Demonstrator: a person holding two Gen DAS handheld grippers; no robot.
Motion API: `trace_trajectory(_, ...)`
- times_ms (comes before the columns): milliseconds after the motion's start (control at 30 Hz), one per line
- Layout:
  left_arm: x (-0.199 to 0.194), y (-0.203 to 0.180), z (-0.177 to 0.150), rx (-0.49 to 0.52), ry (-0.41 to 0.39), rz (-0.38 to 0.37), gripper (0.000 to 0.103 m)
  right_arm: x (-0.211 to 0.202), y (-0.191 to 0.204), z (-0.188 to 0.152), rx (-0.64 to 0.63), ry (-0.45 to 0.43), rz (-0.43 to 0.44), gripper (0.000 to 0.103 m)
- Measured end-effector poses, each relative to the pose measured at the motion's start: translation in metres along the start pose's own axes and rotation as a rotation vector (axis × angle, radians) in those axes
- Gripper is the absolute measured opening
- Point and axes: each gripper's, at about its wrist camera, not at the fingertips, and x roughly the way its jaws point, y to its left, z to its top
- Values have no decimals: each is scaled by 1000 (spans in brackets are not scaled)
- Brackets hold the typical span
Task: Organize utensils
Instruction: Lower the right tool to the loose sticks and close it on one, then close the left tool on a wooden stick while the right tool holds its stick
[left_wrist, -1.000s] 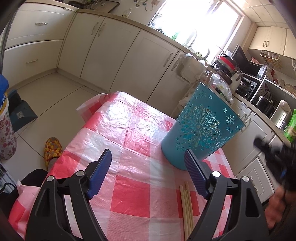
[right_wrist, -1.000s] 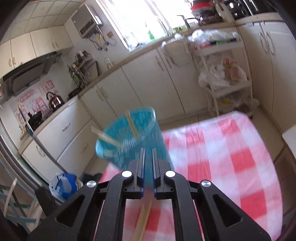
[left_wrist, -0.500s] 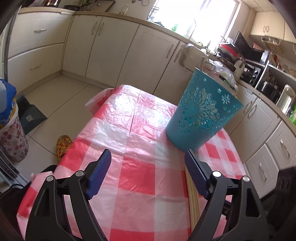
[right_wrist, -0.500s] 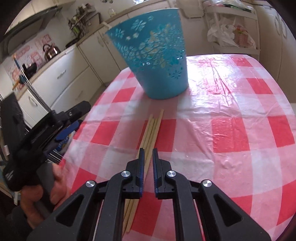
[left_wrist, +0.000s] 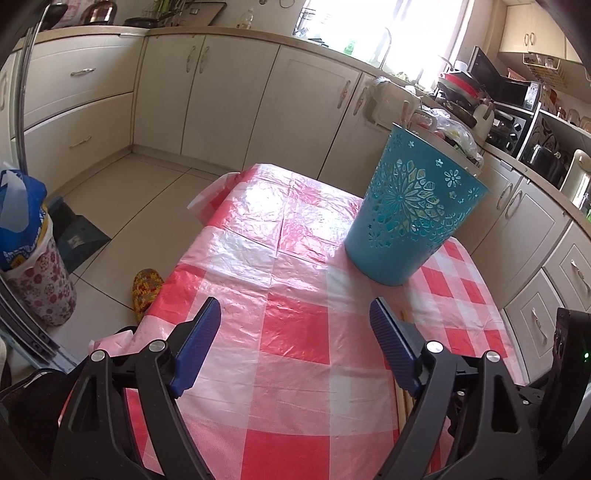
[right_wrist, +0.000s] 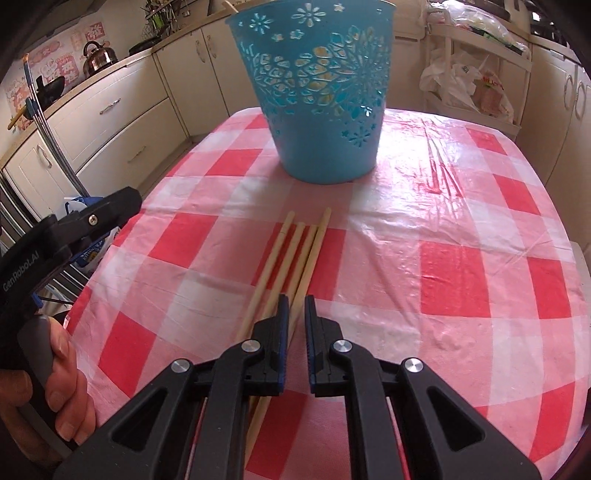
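My right gripper (right_wrist: 294, 314) hangs low over the near ends of four wooden chopsticks (right_wrist: 295, 254), its fingers (right_wrist: 282, 325) drawn close with only a narrow slot between them and nothing clamped. The sticks lie side by side, touching, on the checked desk (right_wrist: 480, 266), tips pointing toward the blue perforated bucket (right_wrist: 317, 92), which stands upright just beyond them.

In my judgement the step in hand is picking up one stick. The slot sits above the right-hand pair, so I should part the fingers slightly, centre on the outermost stick and close squarely, or two will lift together. The plastic cover is wrinkled and may drag.

My left gripper (left_wrist: 295, 328) is held beside the bundle with its fingers (left_wrist: 199, 332) wide apart, empty, clear of the approach. Nothing blocks the path from sticks to bucket.
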Motion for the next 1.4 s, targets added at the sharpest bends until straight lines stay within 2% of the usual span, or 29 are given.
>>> trace_trajectory(300, 0, -10, -6, 46, 36, -5, 81, -13, -23, -12, 30, 2, -44, 7)
trace_trajectory(433, 10, -20, -9, 87, 113, -30, 82, -20, -38, -16, 75, 1, -37, 7)
trace_trajectory(533, 22, -39, -13, 173, 173, -25, 82, -18, -41, -14, 73, -1, -28, 7)
trace_trajectory(700, 40, -66, -17, 288, 229, 20, 82, -14, -38, -11, 49, -10, -33, 7)
trace_trajectory(867, 60, -79, -23, 367, 293, 65, 80, -18, -51, -15, 137, -21, -44, 5)
trace_trajectory(1033, 66, -84, -20, 409, 301, 88, 74, -18, -49, -13, 104, -15, -29, 8)
trace_trajectory(1133, 68, -89, -16, 442, 301, 54, 52, -14, -47, -8, 63, -8, -30, 8)
trace_trajectory(1200, 69, -96, -14, 478, 311, 4, 22, -12, -46, -6, 48, -4, -36, 7)
trace_trajectory(1267, 67, -98, -13, 504, 333, -69, 10, -13, -45, -6, 48, 5, -38, 6)
trace_trajectory(1400, 62, -95, -15, 557, 366, -157, 9, -16, -53, -8, 137, 26, 29, 6)
